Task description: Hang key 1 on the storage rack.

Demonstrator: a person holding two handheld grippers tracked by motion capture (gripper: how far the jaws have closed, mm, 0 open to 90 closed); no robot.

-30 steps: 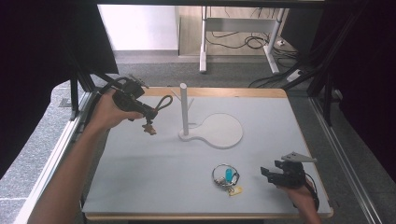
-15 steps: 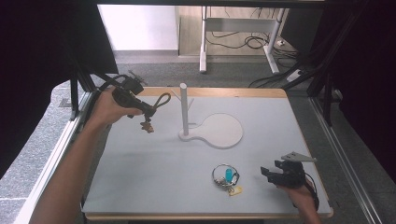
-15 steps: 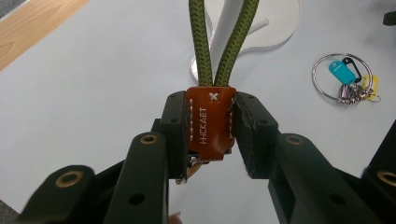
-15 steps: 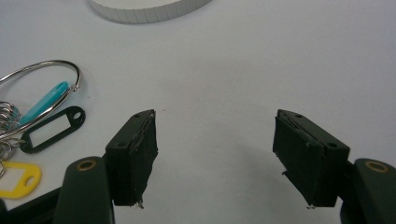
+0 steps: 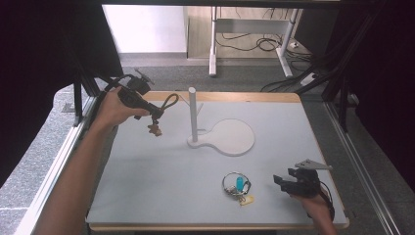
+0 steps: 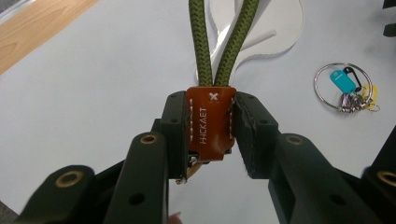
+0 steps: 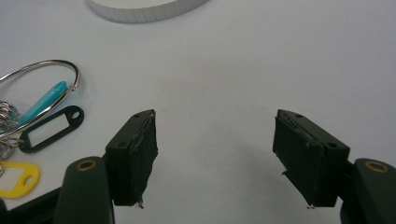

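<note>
A person works at a white bench (image 5: 147, 186) with a pair of tongs in each hand. The left tongs (image 5: 155, 113) are clenched on the brown leather tab (image 6: 210, 122) of an olive-green cord loop (image 5: 170, 102), held in the air above the far left of the bench, with a small brown charm (image 5: 154, 129) dangling below. The loop stretches away from the tongs toward the white upright post (image 5: 193, 113) of a stand, whose round flat base (image 5: 234, 137) lies beyond it. The post stands just to the right of the loop (near, but apart), and the loop's long axis points almost straight at it, so the left hand looks far better placed to hang it there. The right tongs (image 5: 288, 182) rest released and empty near the front right edge, beside a metal key ring with coloured tags (image 5: 237, 185).
</note>
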